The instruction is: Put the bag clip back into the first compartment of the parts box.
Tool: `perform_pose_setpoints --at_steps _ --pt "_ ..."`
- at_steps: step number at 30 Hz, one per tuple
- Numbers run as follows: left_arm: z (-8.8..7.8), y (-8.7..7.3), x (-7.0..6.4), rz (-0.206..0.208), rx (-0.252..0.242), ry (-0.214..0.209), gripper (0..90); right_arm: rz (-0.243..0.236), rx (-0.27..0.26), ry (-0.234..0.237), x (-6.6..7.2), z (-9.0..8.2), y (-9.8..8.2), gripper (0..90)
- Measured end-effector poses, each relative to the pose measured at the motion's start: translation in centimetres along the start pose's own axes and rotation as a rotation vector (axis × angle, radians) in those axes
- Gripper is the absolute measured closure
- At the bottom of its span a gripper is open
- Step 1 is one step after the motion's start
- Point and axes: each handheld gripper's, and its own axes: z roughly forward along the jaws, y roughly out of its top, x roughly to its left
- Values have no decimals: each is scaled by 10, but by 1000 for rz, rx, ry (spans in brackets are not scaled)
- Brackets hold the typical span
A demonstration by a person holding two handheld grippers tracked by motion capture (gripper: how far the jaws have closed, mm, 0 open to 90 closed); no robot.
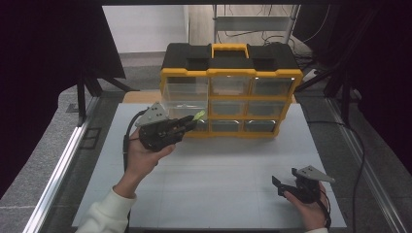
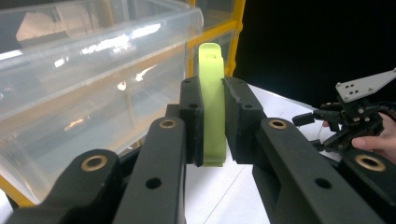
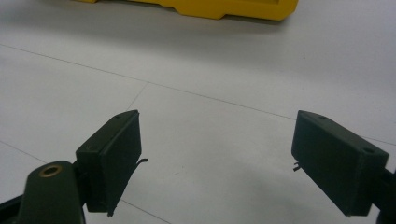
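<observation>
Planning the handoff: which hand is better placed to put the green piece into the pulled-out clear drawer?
Left. The left gripper already clamps the green piece beside the clear drawer; the right gripper rests open, far off on the table.

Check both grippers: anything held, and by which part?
Left gripper holds a light green flat piece, jaws clamped on its two faces at the lower half, beside the clear drawer. Right gripper: jaws open, nothing held.

I see right gripper (image 3: 217,161) jaws spread wide, nothing between pads, bare white table (image 3: 210,70) beneath; thin seam lines cross tabletop; yellow base edge of organizer (image 3: 210,8) runs along top of picture, well apart from jaws; small burrs stick off both inner pad faces
</observation>
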Motion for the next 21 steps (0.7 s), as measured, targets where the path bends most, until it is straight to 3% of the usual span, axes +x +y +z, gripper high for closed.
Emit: perform_pose_setpoints --at_steps 21 --pt "-8 27 3 7 -44 -5 782 4 0 0 0 0 0 162"
